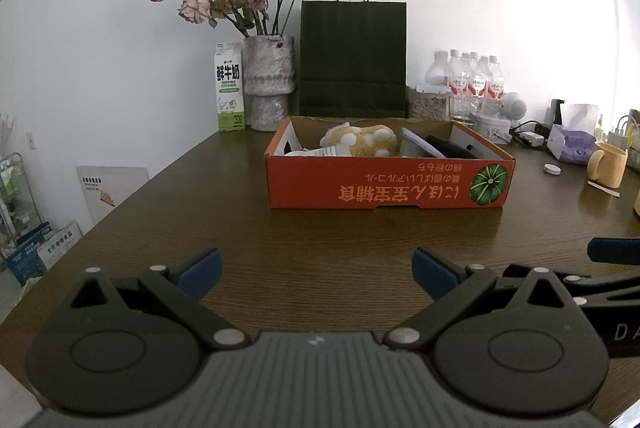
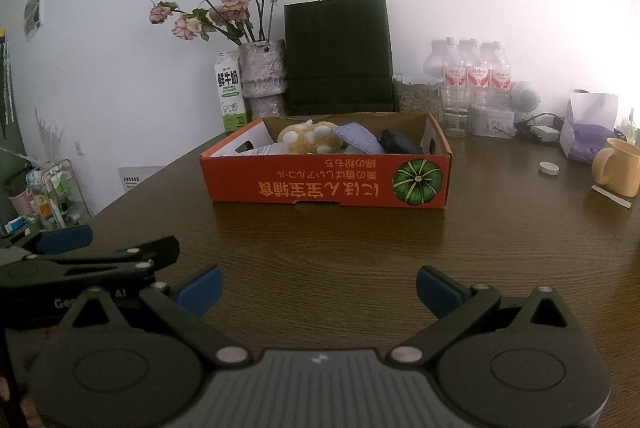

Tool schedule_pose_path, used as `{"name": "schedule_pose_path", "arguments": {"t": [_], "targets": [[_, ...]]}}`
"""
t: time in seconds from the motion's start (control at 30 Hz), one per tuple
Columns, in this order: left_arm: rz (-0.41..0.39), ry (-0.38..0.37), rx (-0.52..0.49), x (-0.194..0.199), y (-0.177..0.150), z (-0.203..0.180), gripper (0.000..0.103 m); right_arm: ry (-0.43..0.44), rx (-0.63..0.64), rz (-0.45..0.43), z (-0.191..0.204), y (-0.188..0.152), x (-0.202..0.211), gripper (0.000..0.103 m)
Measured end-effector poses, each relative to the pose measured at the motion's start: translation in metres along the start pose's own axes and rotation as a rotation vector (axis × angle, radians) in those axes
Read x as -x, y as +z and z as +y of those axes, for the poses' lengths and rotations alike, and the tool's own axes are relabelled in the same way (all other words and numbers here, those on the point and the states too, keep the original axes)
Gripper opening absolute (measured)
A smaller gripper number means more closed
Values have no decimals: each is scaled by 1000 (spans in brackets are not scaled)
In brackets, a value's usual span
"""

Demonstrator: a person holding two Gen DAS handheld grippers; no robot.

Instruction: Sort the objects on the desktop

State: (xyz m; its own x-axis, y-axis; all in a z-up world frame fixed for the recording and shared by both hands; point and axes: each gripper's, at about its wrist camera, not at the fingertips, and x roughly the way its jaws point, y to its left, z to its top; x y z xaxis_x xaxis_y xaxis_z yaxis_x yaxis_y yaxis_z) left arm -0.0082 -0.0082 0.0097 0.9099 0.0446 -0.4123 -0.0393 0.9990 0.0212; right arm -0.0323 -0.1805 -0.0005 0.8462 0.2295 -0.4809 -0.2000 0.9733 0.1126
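A dark wooden table (image 1: 320,232) is standing against a plain white wall, with clutter lining its far edge. Near the front edge the left gripper (image 1: 316,274) is hovering low over bare wood, level and aimed at the far edge, its blue-padded fingers (image 1: 200,272) spread wide apart and gripping nothing. Just beside it the right gripper (image 2: 318,290) is sitting in the same pose, fingers equally parted and empty; each tool is showing at the edge of the other's view.

Nothing is lying between the grippers and the orange cardboard box (image 1: 386,182) resting mid-table. Its front is showing a green pumpkin picture and upside-down East Asian lettering. Inside, a yellow plush toy with white spots (image 1: 360,140) is lying beside a purple-grey pouch (image 2: 358,138), a dark object I cannot identify, and something white at the left end.

Behind the box, a black paper bag (image 1: 354,58), a grey vase of dried roses (image 1: 268,80) and a milk carton (image 1: 230,88) printed "鲜牛奶" are standing along the far edge. Toward the right edge, red-labelled water bottles (image 2: 476,68), a tissue pack (image 2: 588,128), a small white cap (image 2: 548,168) and a yellow mug (image 2: 618,168) are sitting.
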Motion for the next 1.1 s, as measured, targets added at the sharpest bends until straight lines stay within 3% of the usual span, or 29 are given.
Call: {"name": "schedule_pose_path", "arguments": {"t": [1.1], "targets": [[3,3,-1,-1,0,0,103,-2,0,5,-2,1,-1,103]]}}
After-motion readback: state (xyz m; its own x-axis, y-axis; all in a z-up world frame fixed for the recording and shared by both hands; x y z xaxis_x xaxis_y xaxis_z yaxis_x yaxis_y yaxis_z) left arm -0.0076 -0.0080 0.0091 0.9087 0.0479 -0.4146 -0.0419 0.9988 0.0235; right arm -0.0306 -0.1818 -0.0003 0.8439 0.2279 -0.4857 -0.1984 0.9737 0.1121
